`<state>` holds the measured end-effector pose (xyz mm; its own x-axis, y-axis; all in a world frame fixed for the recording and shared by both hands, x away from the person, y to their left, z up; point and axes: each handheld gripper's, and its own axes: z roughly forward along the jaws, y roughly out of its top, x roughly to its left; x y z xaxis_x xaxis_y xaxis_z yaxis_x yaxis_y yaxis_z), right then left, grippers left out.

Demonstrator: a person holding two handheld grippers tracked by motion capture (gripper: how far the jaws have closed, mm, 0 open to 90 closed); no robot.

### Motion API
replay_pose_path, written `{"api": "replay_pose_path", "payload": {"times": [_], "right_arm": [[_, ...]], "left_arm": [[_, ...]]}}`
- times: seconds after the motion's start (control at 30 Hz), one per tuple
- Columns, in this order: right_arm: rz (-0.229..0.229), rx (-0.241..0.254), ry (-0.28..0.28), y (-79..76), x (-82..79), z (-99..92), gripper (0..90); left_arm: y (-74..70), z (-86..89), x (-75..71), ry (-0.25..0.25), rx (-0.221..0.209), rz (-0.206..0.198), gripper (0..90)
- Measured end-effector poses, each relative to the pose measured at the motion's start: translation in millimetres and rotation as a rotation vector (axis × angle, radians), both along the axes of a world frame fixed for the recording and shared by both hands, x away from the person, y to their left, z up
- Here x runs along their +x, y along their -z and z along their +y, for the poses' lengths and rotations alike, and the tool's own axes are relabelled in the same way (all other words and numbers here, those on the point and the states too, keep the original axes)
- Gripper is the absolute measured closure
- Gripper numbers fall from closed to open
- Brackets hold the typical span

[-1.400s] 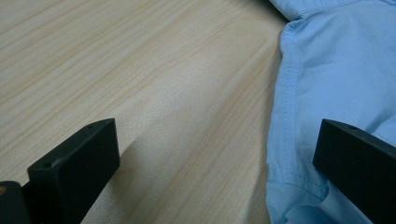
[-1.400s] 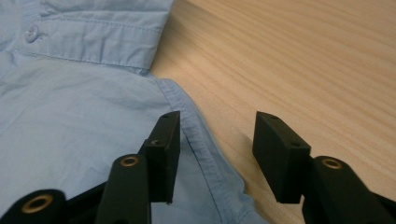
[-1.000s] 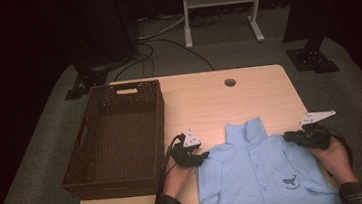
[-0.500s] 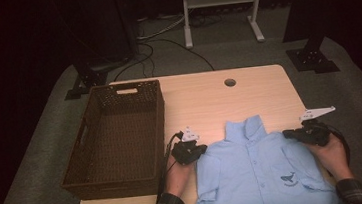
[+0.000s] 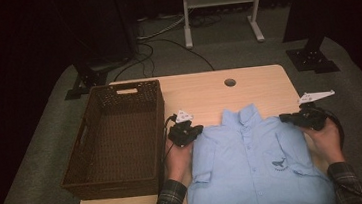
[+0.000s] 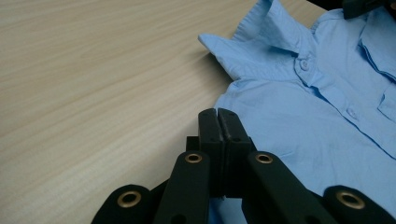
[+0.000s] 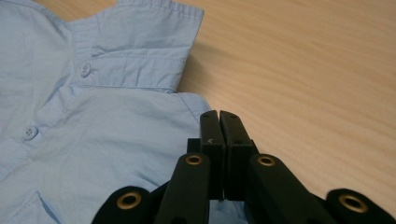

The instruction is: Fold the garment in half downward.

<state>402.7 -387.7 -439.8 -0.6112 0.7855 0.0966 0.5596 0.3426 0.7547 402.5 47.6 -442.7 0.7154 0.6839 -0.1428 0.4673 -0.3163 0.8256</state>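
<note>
A light blue button-up shirt [image 5: 255, 160] lies front up on the wooden table [image 5: 208, 92], collar [image 5: 240, 115] toward the far side, a small dark emblem on its chest. My left gripper [image 5: 199, 129] is at the shirt's left shoulder and my right gripper [image 5: 283, 118] at its right shoulder. In the left gripper view the gripper [image 6: 218, 114] has its jaws pressed together at the shirt's [image 6: 299, 121] shoulder edge, with blue cloth running under them. The right gripper [image 7: 219, 116] stands the same way on the shirt's [image 7: 102, 130] other shoulder.
A dark woven basket [image 5: 117, 90] stands empty on the table's left side, close to my left hand. A round cable hole [image 5: 230, 82] sits near the far edge. Beyond the table are cables, dark stand feet [image 5: 310, 59] and a white frame [image 5: 220, 13] on grey carpet.
Both grippers have shifted a little toward the far side of the table and lifted slightly. The shirt's shoulders and collar moved with them.
</note>
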Motion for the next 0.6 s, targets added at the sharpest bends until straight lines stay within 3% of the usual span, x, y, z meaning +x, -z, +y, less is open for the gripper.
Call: {"api": "replay_pose_path", "payload": {"times": [0.13, 0.27, 0.53, 0.6], "right_arm": [[-0.014, 0.012, 0.016, -7.9, 10.9, -0.3, 89.9], [-0.039, 0.011, 0.032, -20.0, 21.7, 0.9, 90.0], [-0.137, -0.012, 0.039, -65.7, 34.3, 9.3, 90.0], [-0.165, -0.01, 0.04, -77.0, 33.0, 10.0, 90.0]], "left_arm": [[-6.3, -1.6, 11.8, -0.026, -0.008, -0.009, 89.9], [-19.0, -3.4, 22.7, -0.039, 0.009, -0.037, 90.0], [-67.1, 1.4, 28.8, -0.073, -0.009, -0.175, 90.0], [-76.4, 2.2, 27.5, -0.071, -0.02, -0.191, 90.0]]}}
